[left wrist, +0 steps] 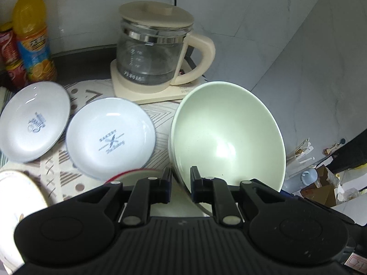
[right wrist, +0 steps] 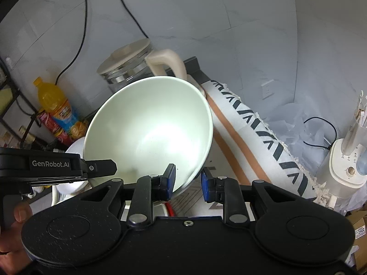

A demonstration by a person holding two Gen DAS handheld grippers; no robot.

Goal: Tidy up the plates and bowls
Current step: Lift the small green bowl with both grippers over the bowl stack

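Note:
A large pale green bowl [left wrist: 227, 135] is tilted on its side and fills the right of the left wrist view; it also shows in the right wrist view [right wrist: 149, 133]. My left gripper [left wrist: 181, 183] is shut on the bowl's rim, one finger inside and one outside. My right gripper [right wrist: 188, 181] is shut on the rim at another spot. The left gripper's body [right wrist: 45, 167] shows at the left of the right wrist view. Two white shallow dishes with blue print [left wrist: 110, 137] [left wrist: 34, 121] lie on the patterned mat [left wrist: 160, 114]. A red-rimmed dish [left wrist: 135, 174] peeks out by the left fingers.
A glass kettle with cream lid and base [left wrist: 153, 50] stands behind the dishes. An orange juice bottle [left wrist: 32, 34] and red cans [left wrist: 9, 52] stand at the far left. A white container [left wrist: 16, 197] sits front left. A rolled mat [right wrist: 263, 137] and a white appliance [right wrist: 346, 167] lie right.

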